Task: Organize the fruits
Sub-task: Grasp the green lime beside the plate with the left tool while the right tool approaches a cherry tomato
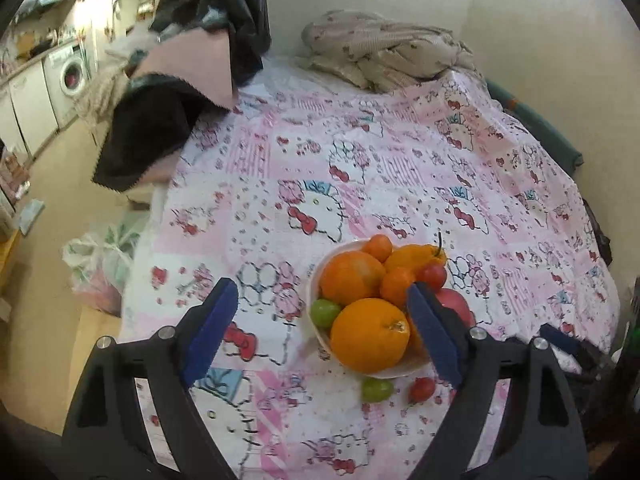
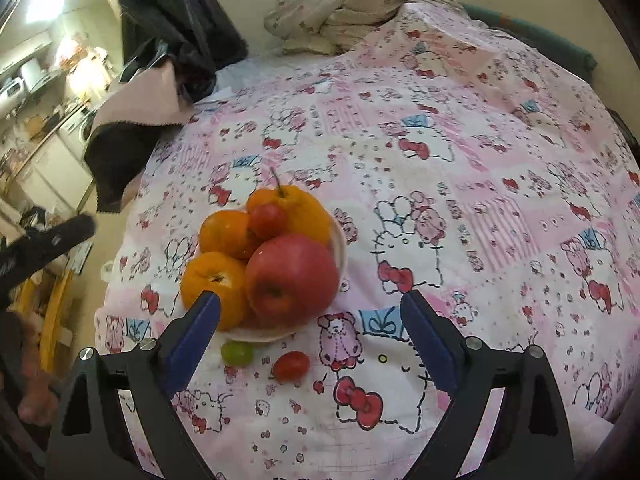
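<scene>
A white bowl (image 1: 400, 372) heaped with fruit stands on the pink cartoon-print bedspread (image 1: 400, 168). It holds a large orange (image 1: 370, 334), another orange (image 1: 350, 276), small mandarins, a yellow pepper (image 1: 416, 256), a cherry tomato (image 1: 432, 276), a green grape (image 1: 324, 312) and a red apple (image 2: 292, 276). A loose green grape (image 2: 237, 353) and a loose cherry tomato (image 2: 291, 366) lie on the spread just in front of the bowl (image 2: 260, 334). My left gripper (image 1: 320, 286) is open above the bowl's near side, gripping nothing. My right gripper (image 2: 310, 297) is open too, over the apple and the loose fruit.
A crumpled beige blanket (image 1: 384, 52) lies at the back of the bed. Dark and pink clothing (image 1: 160, 120) hangs over the back left corner. The bed's left edge drops to the floor, where a plastic bag (image 1: 100, 264) sits. A kitchen with a washing machine (image 1: 74, 72) is far left.
</scene>
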`<state>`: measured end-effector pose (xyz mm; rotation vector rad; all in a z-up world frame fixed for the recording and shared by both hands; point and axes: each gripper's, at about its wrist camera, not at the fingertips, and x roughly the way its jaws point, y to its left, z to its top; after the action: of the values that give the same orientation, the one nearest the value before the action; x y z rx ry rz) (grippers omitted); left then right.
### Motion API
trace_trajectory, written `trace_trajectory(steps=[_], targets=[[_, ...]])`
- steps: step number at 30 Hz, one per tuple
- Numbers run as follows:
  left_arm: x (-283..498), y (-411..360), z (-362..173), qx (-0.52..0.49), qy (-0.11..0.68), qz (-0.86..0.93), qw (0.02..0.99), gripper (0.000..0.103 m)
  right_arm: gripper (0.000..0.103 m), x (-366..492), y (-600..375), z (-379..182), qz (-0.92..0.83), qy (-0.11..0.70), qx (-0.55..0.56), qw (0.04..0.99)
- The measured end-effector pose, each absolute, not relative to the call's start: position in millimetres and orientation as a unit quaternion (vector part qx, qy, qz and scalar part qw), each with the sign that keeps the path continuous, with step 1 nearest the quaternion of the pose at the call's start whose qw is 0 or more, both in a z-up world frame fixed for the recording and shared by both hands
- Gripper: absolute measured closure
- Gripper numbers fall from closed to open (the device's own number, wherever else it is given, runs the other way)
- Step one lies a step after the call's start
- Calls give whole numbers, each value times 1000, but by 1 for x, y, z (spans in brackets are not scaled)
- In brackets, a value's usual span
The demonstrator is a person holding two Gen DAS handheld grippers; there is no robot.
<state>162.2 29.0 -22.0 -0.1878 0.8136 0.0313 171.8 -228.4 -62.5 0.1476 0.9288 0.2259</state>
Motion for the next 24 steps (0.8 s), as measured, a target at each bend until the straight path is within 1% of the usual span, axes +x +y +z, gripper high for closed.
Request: trace_trajectory(steps=[2, 6, 9, 11, 14, 19, 23, 24], targets=[[159, 27, -24, -74, 398, 23, 914, 19, 9, 167, -238, -61, 100, 442, 97, 886], [154, 26, -28, -70, 398, 19, 914, 19, 9, 161, -257, -54, 91, 435, 124, 887], [153, 26, -35, -82, 409, 16, 909, 19, 9, 156, -271, -53, 79, 441, 143, 883], [156, 24, -44, -95, 433, 10, 896, 19, 9, 154, -279, -58, 73, 453, 164, 873], [162, 12, -67, -91, 483, -13, 871, 19, 9, 153, -288, -71, 66, 482, 181, 855], [168, -25, -127, -61, 578, -48, 813, 19, 9, 151, -295, -77, 65, 492, 198, 845], [174, -54, -155, -16, 591, -70, 803, 21, 9, 152, -298, -80, 57, 494, 205, 843], [176, -61, -161, 0, 594, -72, 801, 26, 9, 153, -297, -81, 56, 495, 203, 843]])
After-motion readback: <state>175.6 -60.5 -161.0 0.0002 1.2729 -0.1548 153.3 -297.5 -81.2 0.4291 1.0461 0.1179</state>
